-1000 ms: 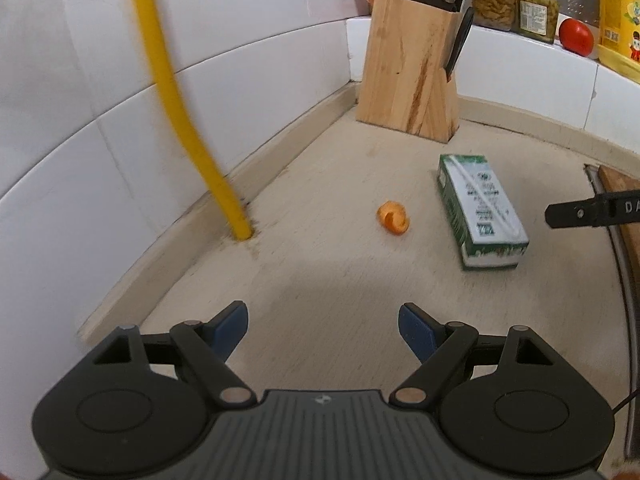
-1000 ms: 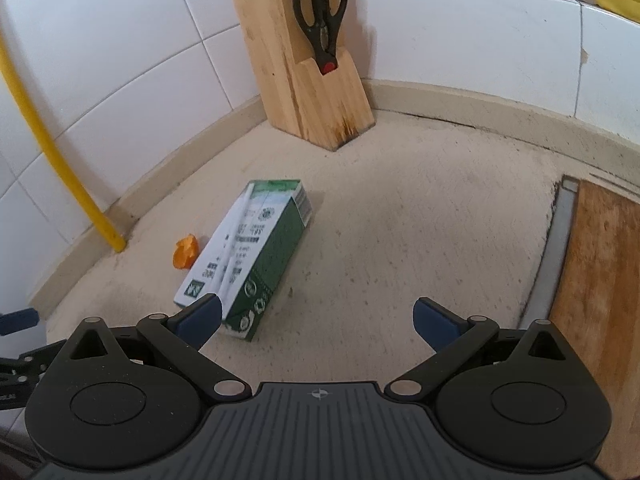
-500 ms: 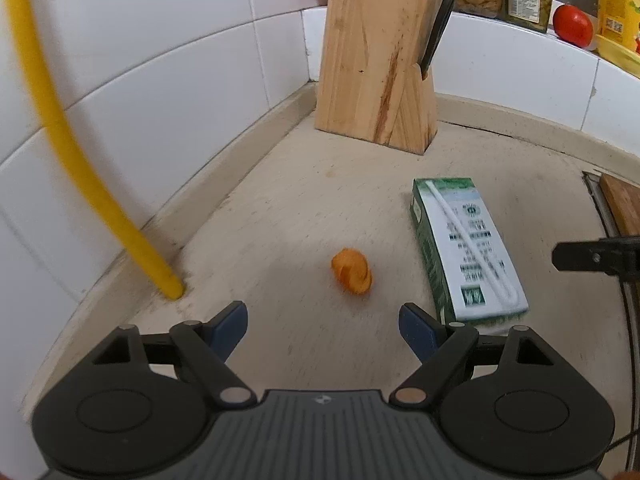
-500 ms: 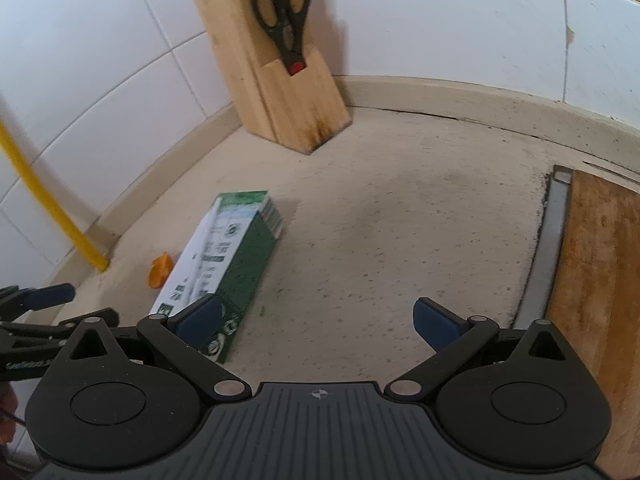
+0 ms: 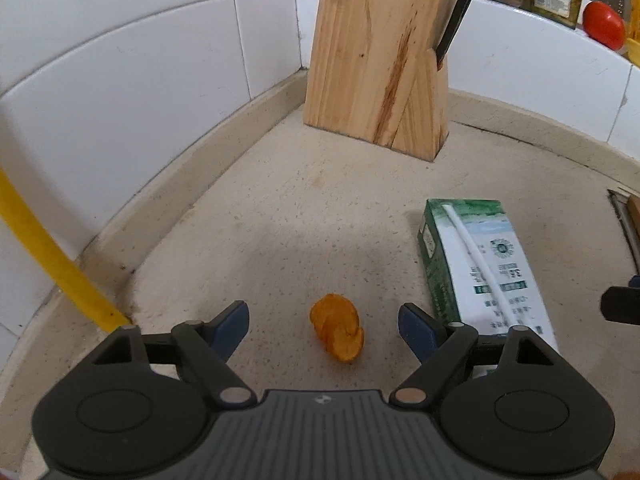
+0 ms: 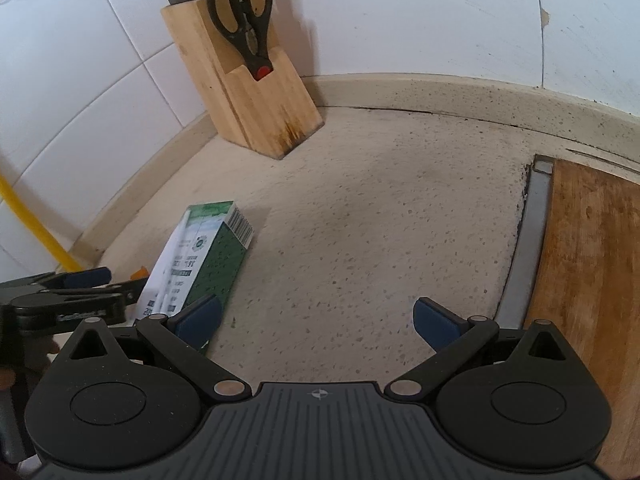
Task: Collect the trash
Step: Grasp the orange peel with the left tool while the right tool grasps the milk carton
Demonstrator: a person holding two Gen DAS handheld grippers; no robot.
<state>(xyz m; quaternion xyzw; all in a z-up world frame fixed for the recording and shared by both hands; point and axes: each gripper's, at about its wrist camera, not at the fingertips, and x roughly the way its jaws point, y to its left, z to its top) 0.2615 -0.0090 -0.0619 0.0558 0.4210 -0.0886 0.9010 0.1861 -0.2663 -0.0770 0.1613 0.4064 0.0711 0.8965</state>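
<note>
the worktop (image 5: pixel 360 208) runs into a tiled back corner, and that's where the knife block (image 5: pixel 380 60) stands, well clear of the action. on the right edge there's a wooden cutting board (image 6: pixel 592 264), nothing on the part we see. out on the open middle of the worktop lies the green and white carton (image 5: pixel 480 264), flat on its side, one end toward the knife block. just beside it, on the wall side, sits the small orange peel (image 5: pixel 338 328), apart from the carton and not touching it.

now the left gripper (image 5: pixel 322 326) has the peel right between its blue pads, jaws wide but closing, not yet pressing on it. the right gripper (image 6: pixel 316 318) hangs open over bare worktop, its left pad just at the carton's near end.

so this looks like the pickup step for the peel. next move calls for a little more descent and a gentle squeeze, since the peel is small and curled and could skid away.
</note>
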